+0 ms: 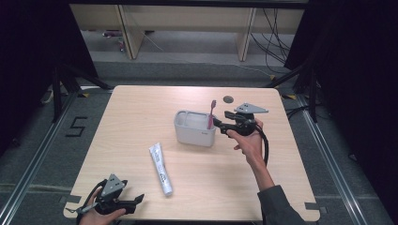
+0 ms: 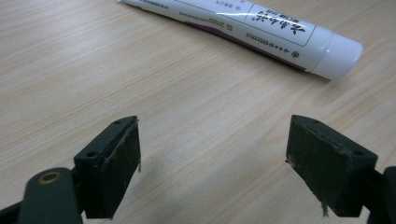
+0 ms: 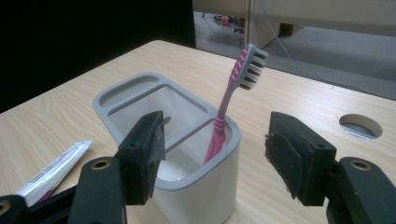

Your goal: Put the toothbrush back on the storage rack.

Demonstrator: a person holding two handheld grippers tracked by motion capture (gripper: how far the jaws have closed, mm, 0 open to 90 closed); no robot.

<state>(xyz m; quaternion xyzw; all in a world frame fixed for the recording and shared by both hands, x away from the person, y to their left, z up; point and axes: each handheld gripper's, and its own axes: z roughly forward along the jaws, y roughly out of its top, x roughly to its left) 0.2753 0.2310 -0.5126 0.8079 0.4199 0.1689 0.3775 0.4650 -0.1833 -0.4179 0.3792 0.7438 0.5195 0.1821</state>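
The tabletop [image 1: 141,122] is light wood and takes up the middle of the high view, with a small round hole [image 1: 228,99] near its upper edge, right of centre.

A grey holder [image 1: 195,128] with compartments sits just right of the middle of that view. A pink toothbrush [image 1: 211,114] stands in its right-hand compartment, head up and leaning slightly; in the right gripper view it rises at centre, bristles toward the upper right.

A white tube [image 1: 160,168] lies flat on the wood below and left of the holder, well apart from it, cap toward the bottom of the high view. In the left gripper view it crosses the top of the frame, cap at the upper right.

The right claw [image 1: 218,125] hangs just beside the holder's right end, jaws spread wide with nothing between them; the toothbrush stands beyond the gap.

The left claw [image 1: 139,200] rests at the lower left of the high view, near the tabletop's front edge, jaws wide apart and empty, the tube near ahead of them.
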